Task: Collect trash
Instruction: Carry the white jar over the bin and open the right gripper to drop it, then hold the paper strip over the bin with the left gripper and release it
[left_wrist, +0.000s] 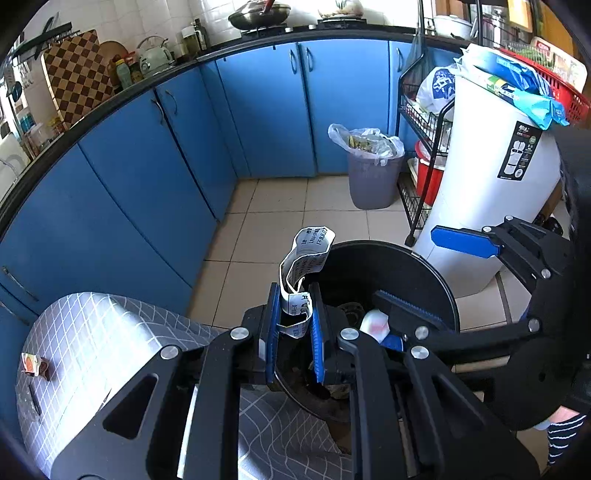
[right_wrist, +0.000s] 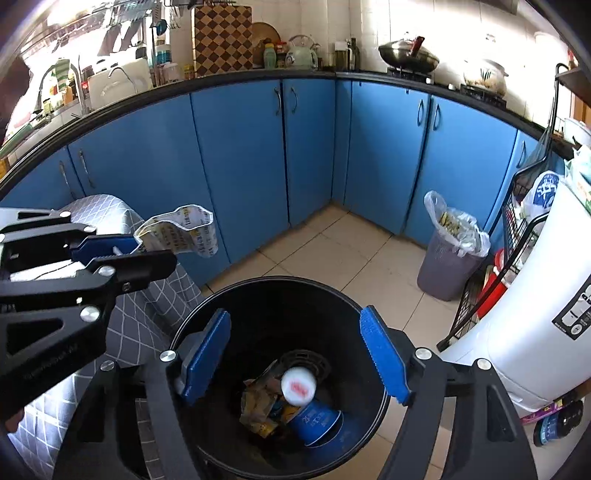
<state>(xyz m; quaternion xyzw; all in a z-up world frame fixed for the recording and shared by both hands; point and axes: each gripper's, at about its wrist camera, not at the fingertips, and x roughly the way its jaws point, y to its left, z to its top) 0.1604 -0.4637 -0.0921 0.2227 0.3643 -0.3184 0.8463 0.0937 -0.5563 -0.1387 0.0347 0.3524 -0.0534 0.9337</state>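
The left wrist view looks forward and downward along the left tool (left_wrist: 293, 332), close above the near rim of the black bin (left_wrist: 424, 266). It faces the corner of the blue cabinets (left_wrist: 266, 110) and the tiled floor (left_wrist: 266, 221). The right tool (left_wrist: 417, 291) enters this view from the right side.

The right wrist view looks steeply down along the right tool (right_wrist: 295, 358), directly into the black bin (right_wrist: 280, 295) at close range. It faces the same blue cabinets (right_wrist: 240, 155). The left tool (right_wrist: 122, 254) enters from the left edge.

Both views share the black bin, the cabinet corner, the grey lined bin (left_wrist: 373, 181) (right_wrist: 448, 262) and the white appliance (left_wrist: 491, 192) (right_wrist: 524, 332).
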